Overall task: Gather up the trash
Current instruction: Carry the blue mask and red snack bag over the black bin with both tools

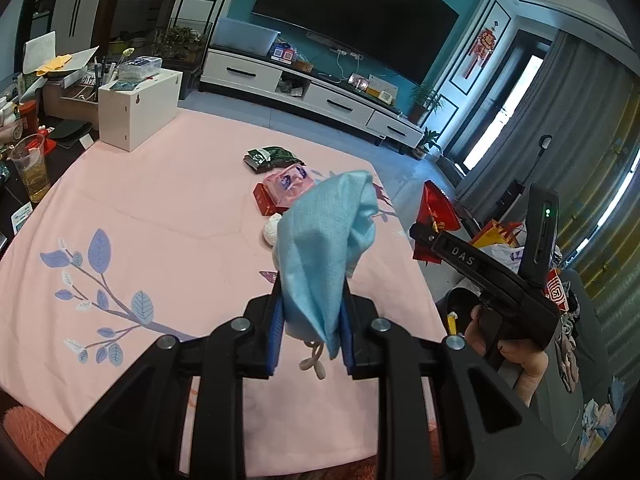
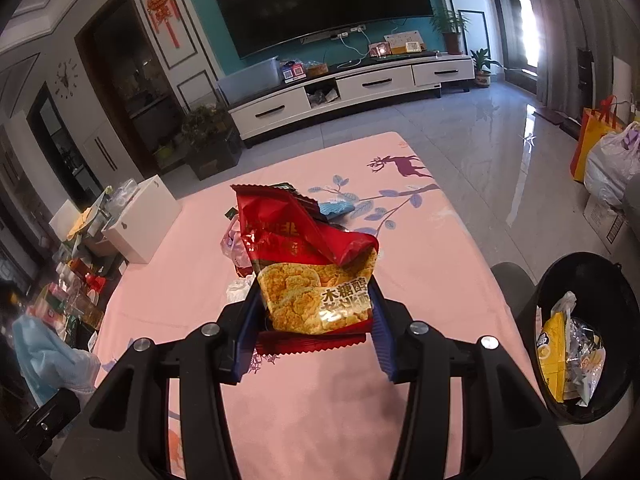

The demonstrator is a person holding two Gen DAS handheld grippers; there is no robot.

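A blue face mask [image 1: 326, 248] is clamped between the fingers of the left gripper [image 1: 310, 328], which are pressed together on its lower folds, so that the cloth stands up above the pink worktop [image 1: 160, 232] and its pale ear loop [image 1: 312, 362] dangles beneath. A red snack wrapper [image 2: 312, 268] is pinched at its bottom edge by the right gripper [image 2: 316, 320], whose fingers are closed on the bag's width, and it is likewise carried clear of the surface. Both pieces are judged to be held aloft because they are meant for the black bin [image 2: 588, 344], which stands on the floor just beside the worktop's right edge and already holds a yellow packet and other wrappers.

Both grippers are pointed forward and tilted downward toward the far side of the worktop. In the left wrist view the right gripper's handle is seen to the right, gripped by a hand [image 1: 516, 356], at the worktop's right edge.

More trash is left near the far middle of the worktop: a dark green packet [image 1: 272, 157], a pink packet [image 1: 290, 184], a red box [image 1: 267, 200] and a white crumpled wad [image 1: 272, 232].
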